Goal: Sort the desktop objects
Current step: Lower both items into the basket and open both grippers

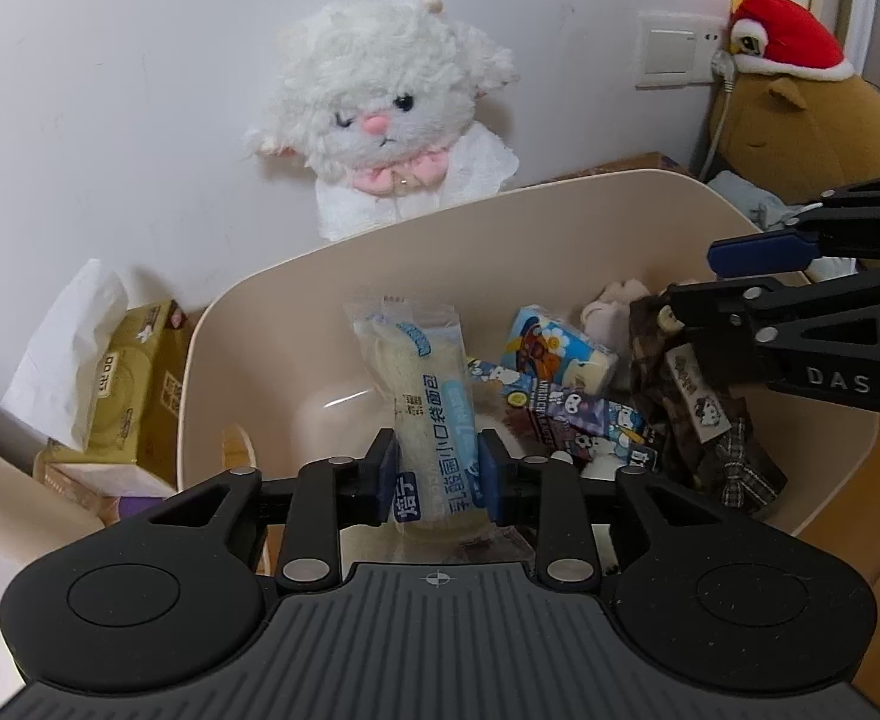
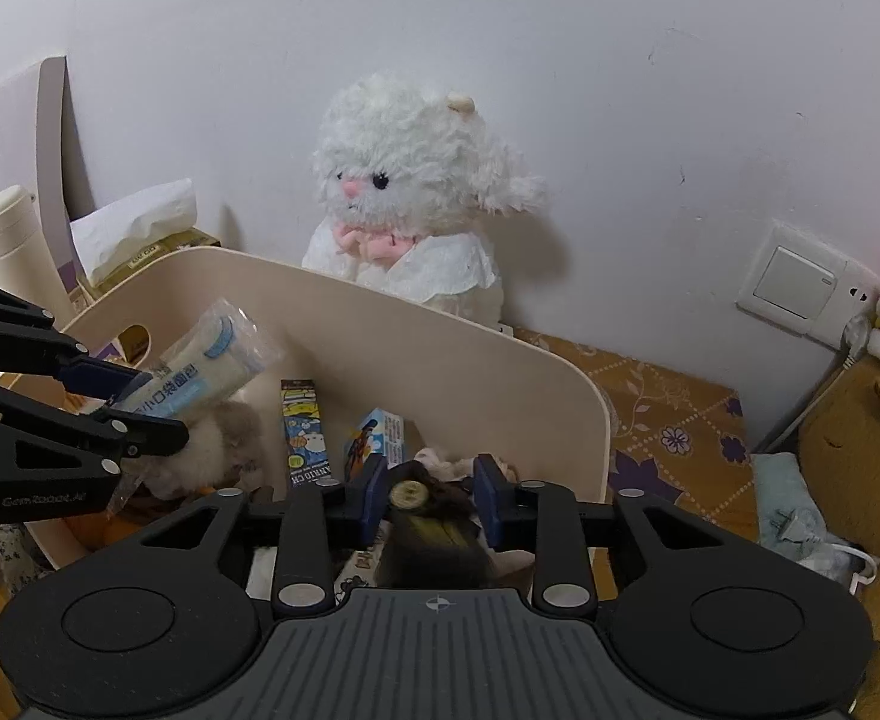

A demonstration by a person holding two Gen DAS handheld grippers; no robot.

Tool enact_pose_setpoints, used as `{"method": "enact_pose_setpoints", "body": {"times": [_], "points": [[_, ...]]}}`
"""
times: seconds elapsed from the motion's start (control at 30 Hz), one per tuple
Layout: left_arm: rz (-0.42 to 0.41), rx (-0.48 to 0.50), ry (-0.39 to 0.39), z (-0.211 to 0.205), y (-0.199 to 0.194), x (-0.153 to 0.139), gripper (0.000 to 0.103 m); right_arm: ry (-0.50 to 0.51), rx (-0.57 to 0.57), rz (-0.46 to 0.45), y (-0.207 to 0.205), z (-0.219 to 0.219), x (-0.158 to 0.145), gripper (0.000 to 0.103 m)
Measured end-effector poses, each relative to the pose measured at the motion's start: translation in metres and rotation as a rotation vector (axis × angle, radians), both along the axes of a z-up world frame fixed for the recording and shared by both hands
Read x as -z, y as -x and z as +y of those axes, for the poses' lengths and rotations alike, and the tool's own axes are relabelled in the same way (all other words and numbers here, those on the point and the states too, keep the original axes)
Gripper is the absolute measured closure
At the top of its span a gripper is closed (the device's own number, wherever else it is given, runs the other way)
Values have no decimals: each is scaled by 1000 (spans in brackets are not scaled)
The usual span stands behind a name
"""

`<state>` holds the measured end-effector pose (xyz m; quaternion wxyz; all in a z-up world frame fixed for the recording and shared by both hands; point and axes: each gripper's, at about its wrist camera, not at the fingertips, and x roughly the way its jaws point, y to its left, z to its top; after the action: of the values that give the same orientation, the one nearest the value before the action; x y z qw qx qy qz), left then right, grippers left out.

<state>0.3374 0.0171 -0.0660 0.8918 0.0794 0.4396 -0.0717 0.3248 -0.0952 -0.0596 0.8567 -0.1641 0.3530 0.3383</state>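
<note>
My left gripper [image 1: 437, 474] is shut on a clear-wrapped bread packet [image 1: 422, 396] with blue print, held above the inside of a beige plastic bin [image 1: 380, 258]. The packet also shows in the right wrist view [image 2: 212, 366], with the left gripper [image 2: 140, 402] at the left. My right gripper [image 2: 431, 495] stands over the bin [image 2: 500, 360], its pads on either side of a dark plaid doll [image 2: 434, 516]; whether they press it is unclear. In the left wrist view the right gripper [image 1: 704, 282] reaches in from the right above the plaid doll [image 1: 698, 408].
Inside the bin lie a blue cartoon carton [image 1: 557, 354], a long cartoon box [image 1: 566, 414] and a small plush [image 1: 611, 306]. A white lamb plush [image 1: 380, 114] sits against the wall behind. A tissue box [image 1: 116, 384] and cream flask [image 2: 14, 246] stand left; a brown plush [image 1: 812, 126] right.
</note>
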Motion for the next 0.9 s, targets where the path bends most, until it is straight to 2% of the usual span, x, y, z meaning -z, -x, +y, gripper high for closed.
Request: {"method": "enact_pose_setpoints", "body": {"times": [0.1, 0.17, 0.23, 0.37, 0.5, 0.6, 0.9], "points": [[6, -10, 8, 2, 0, -1, 53, 4, -4, -11, 2, -1, -3, 49], [-3, -17, 8, 4, 1, -3, 47, 0, 3, -20, 3, -1, -6, 39], [-8, -24, 1, 4, 2, -5, 41, -4, 8, -22, 4, -3, -9, 36], [-20, -44, 0, 7, 6, -10, 35, -23, 25, -24, 8, -5, -16, 27], [-51, -74, 22, 11, 13, -20, 25, -52, 38, -25, 12, -9, -25, 24], [-67, -74, 29, 13, 21, -28, 24, -62, 32, -18, 16, -11, -31, 13], [-125, -78, -3, 17, 48, -52, 23, -111, 35, -33, 34, -27, -56, 7]]}}
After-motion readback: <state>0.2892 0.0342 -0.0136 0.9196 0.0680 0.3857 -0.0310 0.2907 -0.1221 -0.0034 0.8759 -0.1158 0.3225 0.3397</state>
